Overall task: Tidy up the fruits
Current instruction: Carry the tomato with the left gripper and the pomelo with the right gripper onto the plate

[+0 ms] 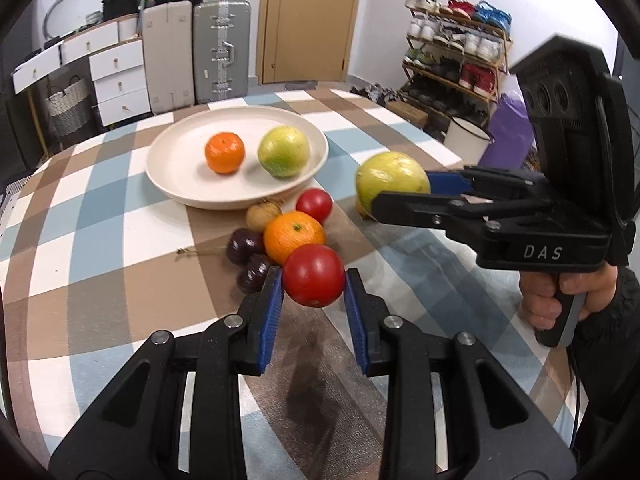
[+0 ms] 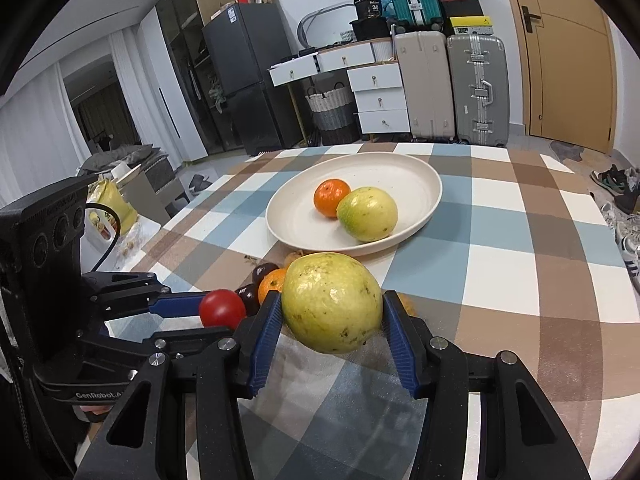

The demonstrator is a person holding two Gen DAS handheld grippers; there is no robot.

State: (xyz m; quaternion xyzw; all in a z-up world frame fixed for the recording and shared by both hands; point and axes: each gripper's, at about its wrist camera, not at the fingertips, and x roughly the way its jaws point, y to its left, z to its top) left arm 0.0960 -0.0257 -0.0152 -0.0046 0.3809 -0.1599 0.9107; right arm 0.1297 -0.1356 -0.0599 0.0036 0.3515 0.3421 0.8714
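My left gripper (image 1: pixel 314 280) is shut on a red tomato (image 1: pixel 314 275), held just above the checked tablecloth. A yellow-green guava (image 2: pixel 332 302) sits gripped between the blue pads of my right gripper (image 2: pixel 332 308), lifted off the table. On the table in front lies a loose pile: an orange (image 1: pixel 294 236), a second tomato (image 1: pixel 315 205), two dark plums (image 1: pixel 244 245), a brown fruit (image 1: pixel 263 216). The cream plate (image 1: pixel 176 176) beyond holds an orange (image 1: pixel 225 152) and a green guava (image 1: pixel 284 151). In the right wrist view the left gripper (image 2: pixel 222 312) holds its tomato (image 2: pixel 222 309) at left.
The round table (image 1: pixel 100 216) has a blue, brown and white checked cloth. A hand (image 1: pixel 568 292) holds the right gripper's handle. Behind are suitcases (image 1: pixel 222 52), white drawers (image 1: pixel 120 80), a door, a shoe rack (image 1: pixel 456 52) and a white bucket (image 1: pixel 466 136).
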